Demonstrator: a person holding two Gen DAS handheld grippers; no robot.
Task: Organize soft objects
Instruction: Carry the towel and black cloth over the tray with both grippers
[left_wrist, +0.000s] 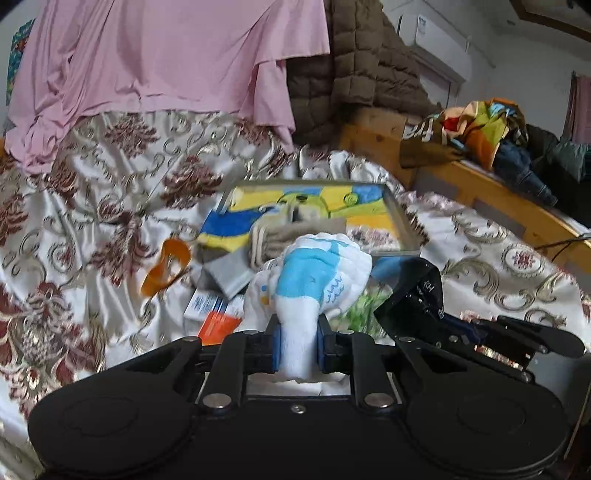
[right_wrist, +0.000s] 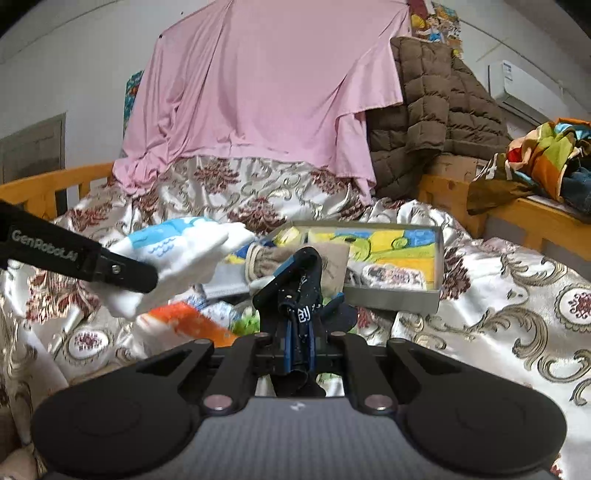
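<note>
My left gripper (left_wrist: 298, 347) is shut on a white sock with a light blue pattern (left_wrist: 314, 280), held above the bed; the right wrist view shows that sock (right_wrist: 177, 251) at the left, with the left gripper (right_wrist: 122, 275) clamped on it. My right gripper (right_wrist: 299, 347) is shut on a black sock with white lettering (right_wrist: 303, 295), also seen in the left wrist view as a black sock (left_wrist: 417, 291) to the right. Behind both lies an open grey box (right_wrist: 391, 295) with a yellow and blue lining, a beige sock (right_wrist: 291, 258) at its near left edge.
A floral satin bedspread (right_wrist: 498, 314) covers the bed. A pink cloth (right_wrist: 266, 92) and brown quilted jacket (right_wrist: 436, 103) hang at the back. Colourful clothes (right_wrist: 546, 155) lie on the wooden bed frame at right. An orange band (left_wrist: 166, 273), small cards and packets lie on the bedspread.
</note>
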